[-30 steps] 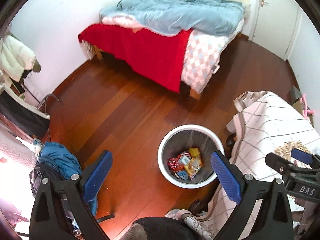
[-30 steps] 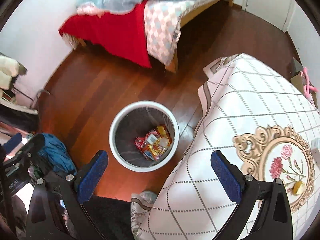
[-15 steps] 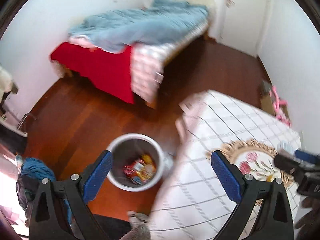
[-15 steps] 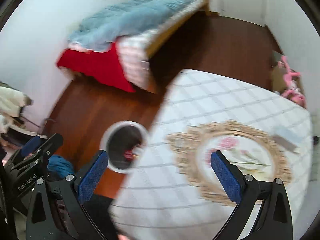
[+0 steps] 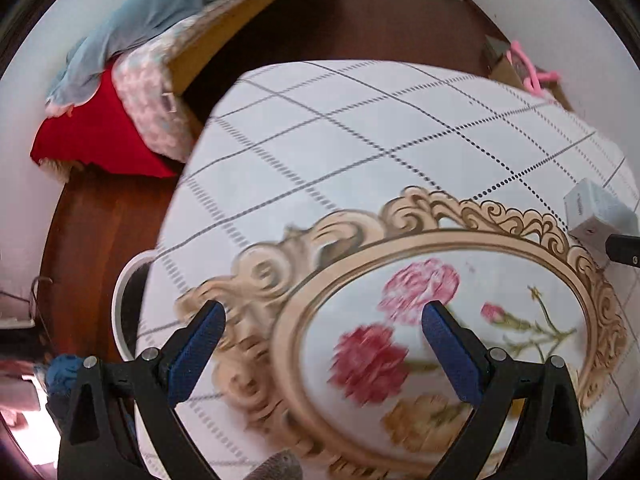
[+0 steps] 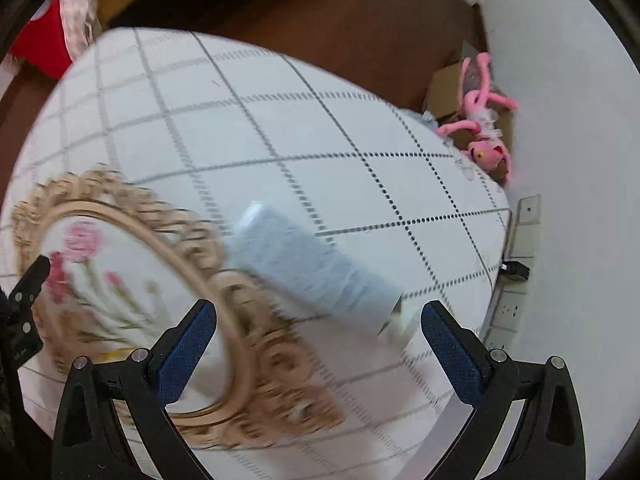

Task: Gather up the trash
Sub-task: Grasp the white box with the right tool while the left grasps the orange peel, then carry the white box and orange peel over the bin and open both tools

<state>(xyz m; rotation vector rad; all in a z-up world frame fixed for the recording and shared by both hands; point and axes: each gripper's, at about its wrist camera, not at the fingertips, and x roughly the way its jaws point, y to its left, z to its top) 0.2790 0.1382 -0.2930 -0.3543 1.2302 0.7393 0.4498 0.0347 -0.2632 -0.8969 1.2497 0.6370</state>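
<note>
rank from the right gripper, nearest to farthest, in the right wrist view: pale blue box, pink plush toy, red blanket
From the right gripper:
1. pale blue box, just ahead on the table.
2. pink plush toy, far right by the wall.
3. red blanket, far upper left.

- Table [image 5: 360,152]: covered by a white cloth with a dotted grey grid and a gold-framed flower print [image 5: 400,320]
- Pale blue-white box [image 6: 312,272]: lies directly on the cloth, just beside the gold frame, toward the right edge
- Floor [image 5: 380,28]: dark red-brown wood, beyond the far table edge
</note>
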